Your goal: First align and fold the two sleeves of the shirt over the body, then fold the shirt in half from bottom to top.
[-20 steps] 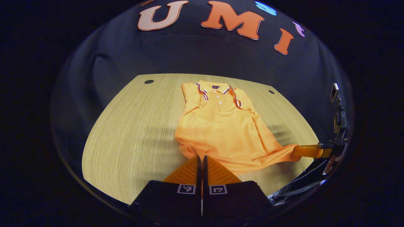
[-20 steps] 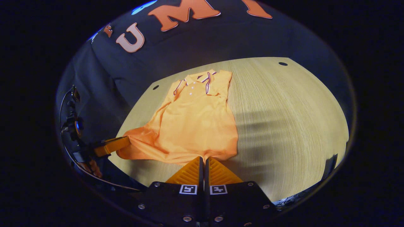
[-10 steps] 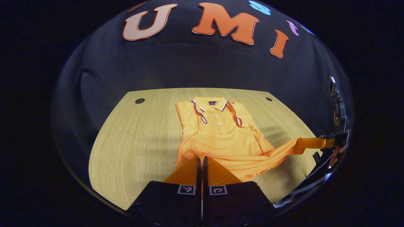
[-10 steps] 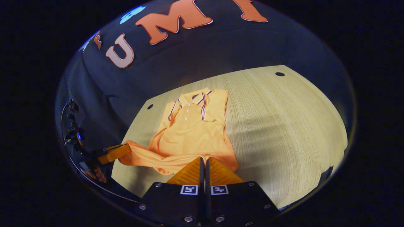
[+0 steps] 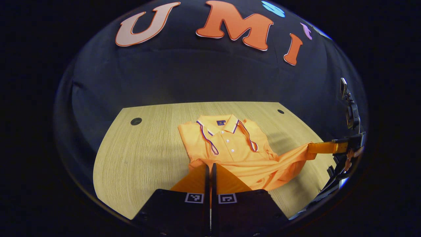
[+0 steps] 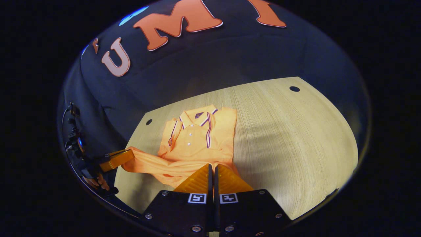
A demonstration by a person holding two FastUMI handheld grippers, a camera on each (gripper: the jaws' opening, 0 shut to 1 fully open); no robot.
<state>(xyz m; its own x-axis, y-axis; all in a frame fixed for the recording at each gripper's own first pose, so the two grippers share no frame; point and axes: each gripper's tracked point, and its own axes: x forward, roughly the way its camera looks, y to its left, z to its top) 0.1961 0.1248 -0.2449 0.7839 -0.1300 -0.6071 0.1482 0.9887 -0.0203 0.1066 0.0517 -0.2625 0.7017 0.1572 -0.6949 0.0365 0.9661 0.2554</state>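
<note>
Both grippers, left [image 5: 210, 166] and right [image 6: 212, 167], are pinching the knit orange shirt's [image 5: 230, 144] lifted hem, hiding its edge, above a wood-grain table [image 5: 144, 148].

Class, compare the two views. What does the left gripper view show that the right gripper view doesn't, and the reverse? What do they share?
Left gripper view: the left claw up close, shut on the hem of the shirt, and the right claw side-on at the right edge, pinching the hem too. Right gripper view: the reverse, with the right claw close and the left claw side-on at the left edge. Shared: the orange shirt, collar far, hem raised, on the table.
</note>
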